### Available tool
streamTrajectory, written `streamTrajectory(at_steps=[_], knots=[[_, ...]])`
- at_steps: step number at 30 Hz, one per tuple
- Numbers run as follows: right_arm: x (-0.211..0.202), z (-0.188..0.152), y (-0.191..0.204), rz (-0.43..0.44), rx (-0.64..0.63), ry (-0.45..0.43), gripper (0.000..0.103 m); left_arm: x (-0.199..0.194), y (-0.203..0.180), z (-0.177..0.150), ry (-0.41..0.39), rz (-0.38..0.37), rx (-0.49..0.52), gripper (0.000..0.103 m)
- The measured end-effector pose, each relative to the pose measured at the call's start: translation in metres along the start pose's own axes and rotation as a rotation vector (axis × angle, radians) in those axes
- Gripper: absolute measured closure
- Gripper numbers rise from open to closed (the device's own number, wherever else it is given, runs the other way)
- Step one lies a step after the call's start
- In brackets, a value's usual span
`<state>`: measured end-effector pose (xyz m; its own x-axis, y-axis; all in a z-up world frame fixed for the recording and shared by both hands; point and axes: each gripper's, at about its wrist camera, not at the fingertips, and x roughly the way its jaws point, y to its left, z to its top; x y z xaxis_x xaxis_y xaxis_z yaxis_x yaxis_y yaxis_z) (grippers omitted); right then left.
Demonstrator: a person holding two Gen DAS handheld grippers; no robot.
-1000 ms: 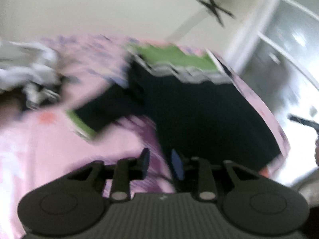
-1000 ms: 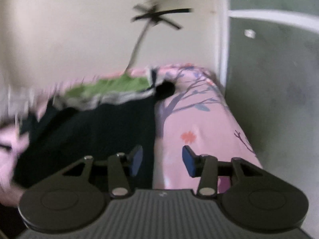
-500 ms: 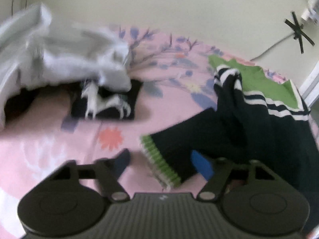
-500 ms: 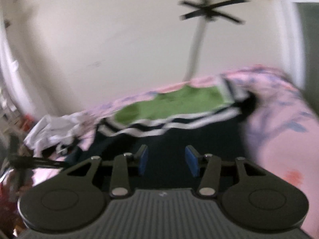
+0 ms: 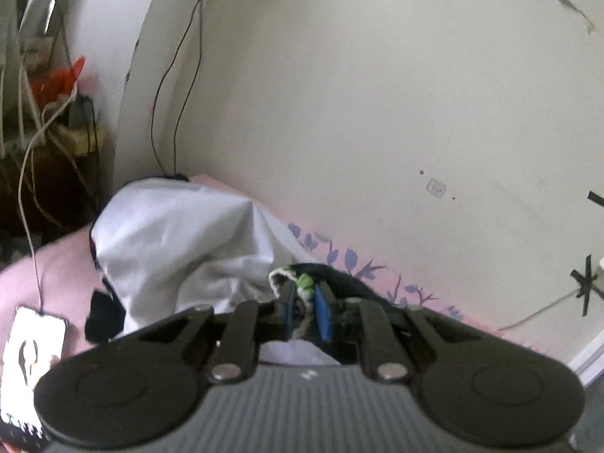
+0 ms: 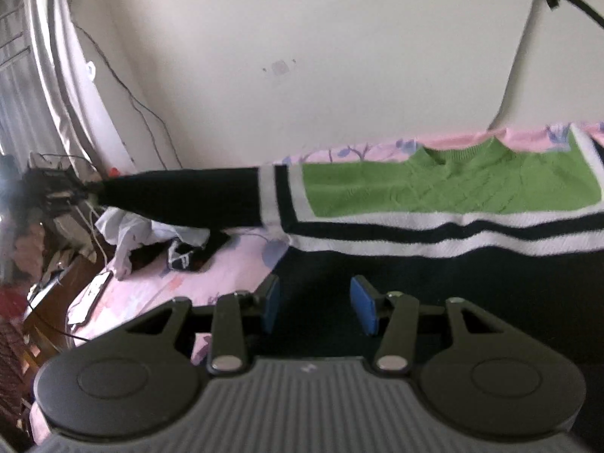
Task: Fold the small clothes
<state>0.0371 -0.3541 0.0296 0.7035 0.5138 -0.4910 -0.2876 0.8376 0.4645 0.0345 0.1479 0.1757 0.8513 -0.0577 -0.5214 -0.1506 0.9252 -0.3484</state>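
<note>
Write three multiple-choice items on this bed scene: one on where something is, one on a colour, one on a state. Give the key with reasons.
1. Where does the white garment pile lie relative to the sweater?
A. On top of its green yoke
B. On the bed beyond the stretched sleeve, toward the bed's far end
C. On the floor

2. What colour is the sweater's yoke around the neckline?
A. Red
B. Yellow
C. Green

3. How does the left gripper stand?
A. Closed on the sleeve cuff
B. Wide open over bare sheet
C. Closed on a phone

Key: 1 B, the right wrist view shows the pile on the pink sheet past the sleeve. 2 C, the panel under the collar is plainly green. 3 A, the jaws have just been closing and the green-and-white cuff is pinched between them.
</note>
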Motion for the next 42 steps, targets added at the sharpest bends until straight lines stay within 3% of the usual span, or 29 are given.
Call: streamTrajectory(at_steps=[8,12,16,17,19,20,22,25,30,33,37,42], knots=[[0.016,-0.013,-0.048,-0.029,0.112,0.045,0.058,0.009,-0.086,0.035,-0.027,-0.099,0.114,0.092],[0.012,-0.021,-0.067,0.034,0.176,0.008,0.06,0.017,-0.183,0.054,-0.025,-0.192,0.268,0.091],[0.007,-0.024,-0.075,0.069,0.22,-0.025,0.06,0.034,-0.293,0.049,0.033,-0.332,0.408,0.091],[0.006,-0.025,-0.077,0.077,0.233,-0.032,0.059,0.041,-0.323,0.044,0.06,-0.383,0.438,0.088],[0.005,-0.026,-0.081,0.09,0.257,-0.043,0.058,0.053,-0.365,0.026,0.125,-0.489,0.49,0.073],[0.004,-0.026,-0.082,0.097,0.267,-0.049,0.058,0.062,-0.386,0.016,0.173,-0.535,0.516,0.053],[0.001,-0.027,-0.084,0.109,0.284,-0.06,0.056,0.079,-0.405,-0.002,0.223,-0.557,0.543,0.05],[-0.001,-0.027,-0.088,0.125,0.301,-0.067,0.055,0.108,-0.403,-0.022,0.265,-0.499,0.549,0.051],[-0.004,-0.022,-0.091,0.135,0.326,-0.062,0.053,0.161,-0.34,-0.037,0.252,-0.251,0.517,0.05],[-0.023,-0.002,-0.098,0.097,0.304,-0.108,0.053,0.194,-0.291,-0.05,0.269,-0.132,0.474,0.049],[-0.038,0.04,-0.134,-0.027,0.378,-0.188,0.042,0.224,-0.232,-0.07,0.341,-0.1,0.326,0.048],[0.003,0.068,-0.177,-0.213,0.468,-0.075,0.042,0.239,-0.196,-0.09,0.409,-0.149,0.182,0.048]])
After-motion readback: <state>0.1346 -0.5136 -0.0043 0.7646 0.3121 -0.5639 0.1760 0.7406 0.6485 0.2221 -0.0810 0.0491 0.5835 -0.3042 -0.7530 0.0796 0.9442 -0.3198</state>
